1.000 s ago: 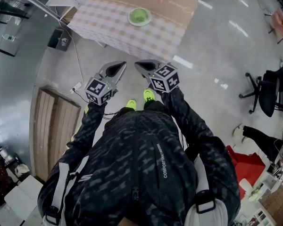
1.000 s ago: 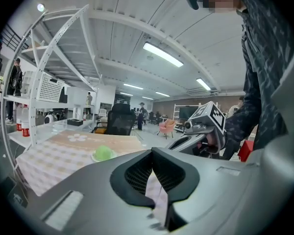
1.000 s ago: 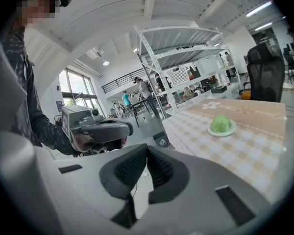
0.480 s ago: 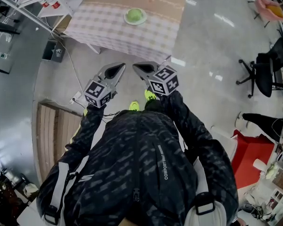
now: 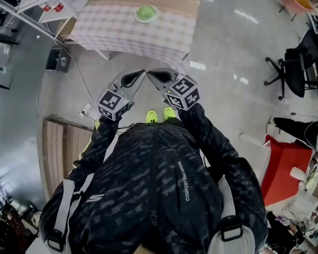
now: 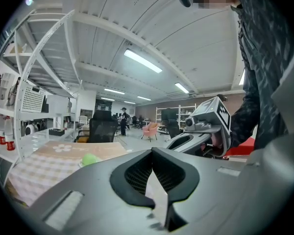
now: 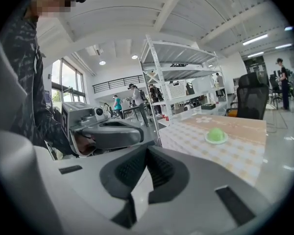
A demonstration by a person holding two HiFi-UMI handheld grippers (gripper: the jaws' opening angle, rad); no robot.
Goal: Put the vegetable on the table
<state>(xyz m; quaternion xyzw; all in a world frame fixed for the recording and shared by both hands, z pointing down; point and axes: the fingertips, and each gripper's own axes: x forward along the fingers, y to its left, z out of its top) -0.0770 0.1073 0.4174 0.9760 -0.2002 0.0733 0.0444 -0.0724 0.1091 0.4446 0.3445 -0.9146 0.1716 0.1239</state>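
Left claw: the left claw [image 5: 139,74] is staying fully closed, its jaws pressing together with nothing between them, just as a second ago; the left gripper view [image 6: 151,152] is showing the same.
Right claw: the right claw [image 5: 153,74] is also staying shut and empty [image 7: 147,149], held level beside the left one.
Claw tips: the two tips are now pointing at each other and almost meeting, closer than a second ago.
Vegetable: the round green vegetable [image 5: 146,11] [image 6: 89,159] [image 7: 216,133] is sitting on a small pale green plate [image 5: 138,17] on the table, well apart from both claws.
Table: the table with the pink-and-beige checked cloth [image 5: 114,28] [image 6: 36,170] [image 7: 245,155] is lying nearer the top edge of the head view than before.
Person: the person in the dark patterned jacket [image 5: 159,184] is standing on the glossy grey floor [image 5: 228,105]; both neon yellow shoes [image 5: 151,116] are now showing side by side under the claws.
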